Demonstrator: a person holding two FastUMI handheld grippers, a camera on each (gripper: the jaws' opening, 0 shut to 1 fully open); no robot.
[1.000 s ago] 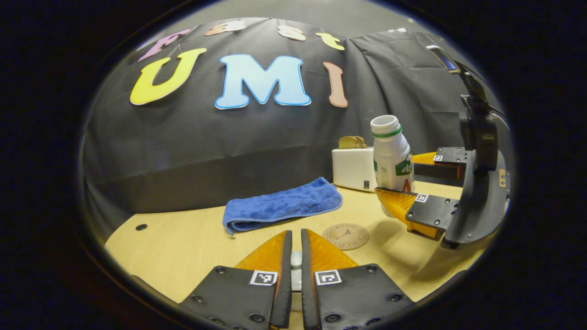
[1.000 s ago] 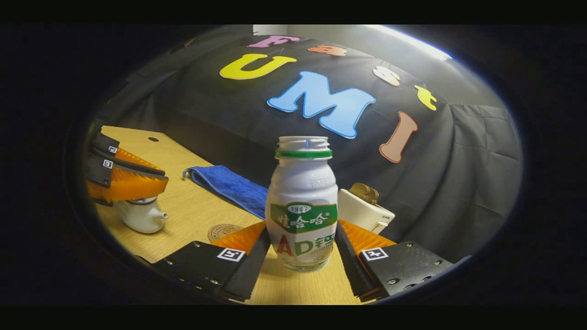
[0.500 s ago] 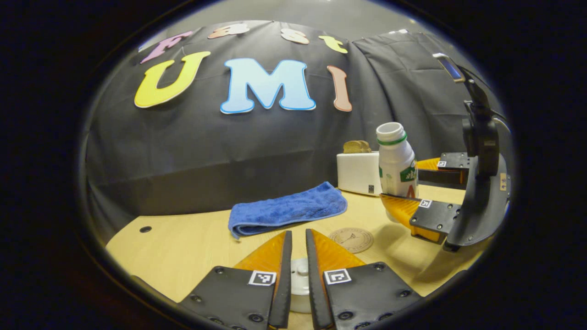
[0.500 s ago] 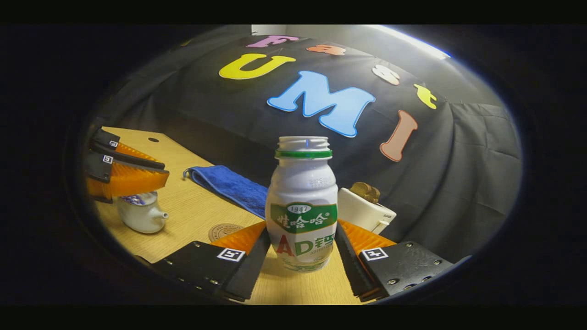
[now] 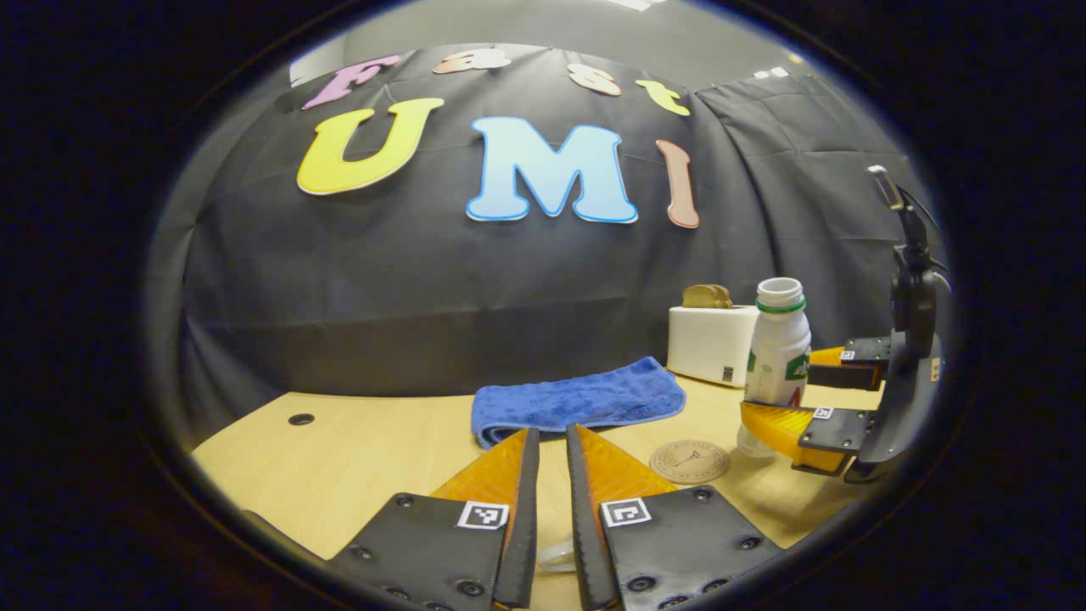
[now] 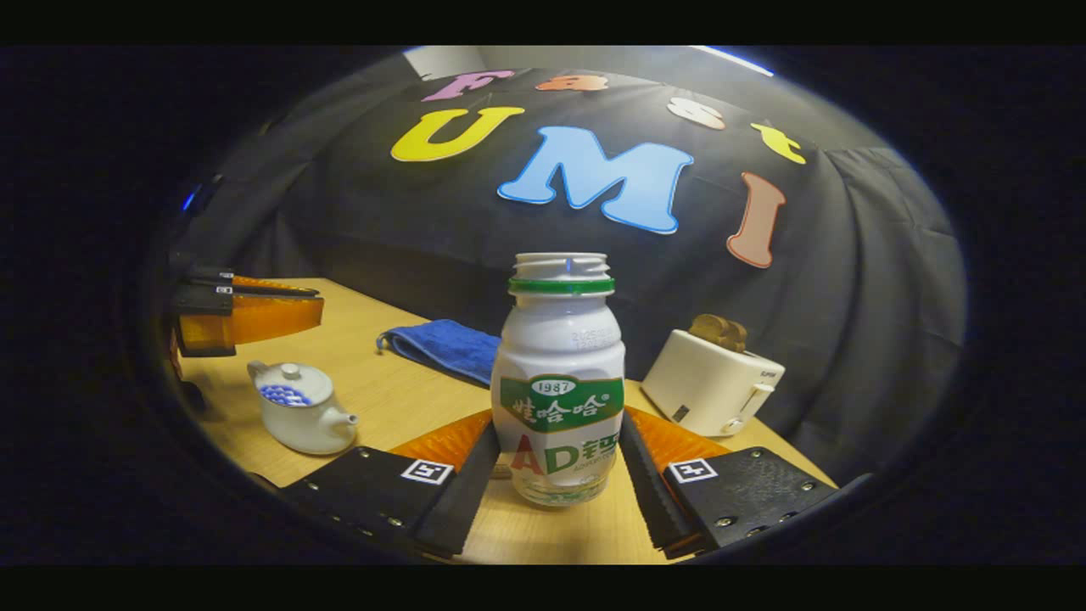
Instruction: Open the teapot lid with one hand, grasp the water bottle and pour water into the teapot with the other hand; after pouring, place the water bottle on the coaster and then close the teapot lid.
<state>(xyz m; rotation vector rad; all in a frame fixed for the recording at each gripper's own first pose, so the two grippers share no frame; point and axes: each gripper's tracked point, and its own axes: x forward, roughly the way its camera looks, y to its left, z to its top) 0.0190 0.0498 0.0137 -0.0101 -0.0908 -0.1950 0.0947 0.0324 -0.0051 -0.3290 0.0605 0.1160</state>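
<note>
**Left gripper comes up without the lid**

Your left gripper has lifted clear of the teapot. Its fingers are drawn almost together with nothing between them. Half a second ago they sat down around the lid's knob; now, in the right gripper view, the lid is still on the pot and the gripper hangs above it, apart from it. I judge the opening step not done, so pouring has to wait until you go back down for the knob.

Your right gripper grips the bottle, one finger pressed on each side. The bottle has held its place between them while the scene behind shifted, so it travels with your hand. In the left gripper view it is upright, just beside the coaster and not on it.

Farther back on the table lie the blue towel and the toaster.
</note>
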